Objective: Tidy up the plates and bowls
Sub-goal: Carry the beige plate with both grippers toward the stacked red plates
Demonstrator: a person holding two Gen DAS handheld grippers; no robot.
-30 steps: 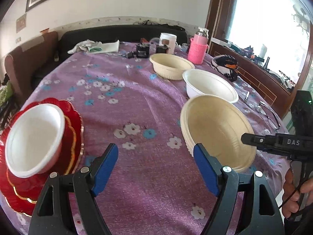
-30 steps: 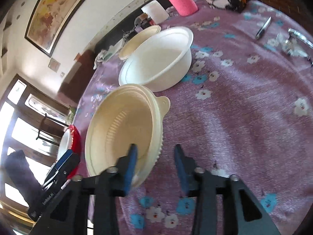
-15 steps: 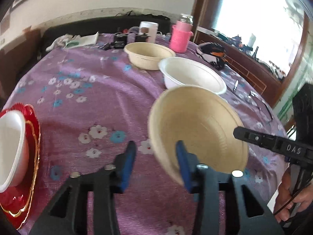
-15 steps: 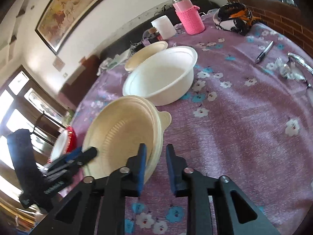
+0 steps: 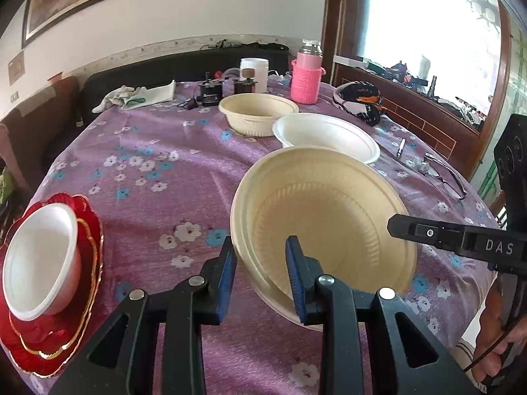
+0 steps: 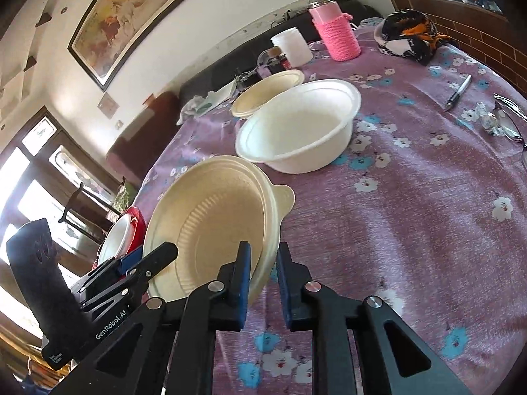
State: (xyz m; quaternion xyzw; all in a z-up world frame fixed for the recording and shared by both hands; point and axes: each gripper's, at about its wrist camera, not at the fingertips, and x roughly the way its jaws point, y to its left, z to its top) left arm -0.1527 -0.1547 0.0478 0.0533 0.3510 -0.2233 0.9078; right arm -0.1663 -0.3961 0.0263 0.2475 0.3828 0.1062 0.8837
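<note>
Cream bowl (image 5: pixel 329 230) tilted up off the near edge of the table, possibly two nested, judging by the doubled rim. Clamped across its near left rim, the left tongs (image 5: pixel 260 266), one pad outside and one inside; pinched on its near right rim, the right tongs (image 6: pixel 263 268). Both pairs of jaws just drawn closer, rim between them.

Likely trouble from here: thin, bendy rim slipping out under uneven pull from the two sides, or nested pieces parting and dropping. Also a possible knock against the white bowl (image 5: pixel 326 135) just behind.

Off to the left, small white bowl (image 5: pixel 39 256) sitting on stacked red plates (image 5: pixel 89 230) at the table edge. Underneath, purple flowered cloth (image 5: pixel 148 138), soft and wrinkled, over a round table.

Farther back, second cream bowl (image 5: pixel 258 112) and pink-sleeved bottle (image 5: pixel 306 79), with pen (image 6: pixel 457 92) and glasses (image 5: pixel 444 177) to the right. Beyond, dark sofa (image 5: pixel 131 72), framed painting (image 6: pixel 131 16), bright window (image 5: pixel 428 26).
</note>
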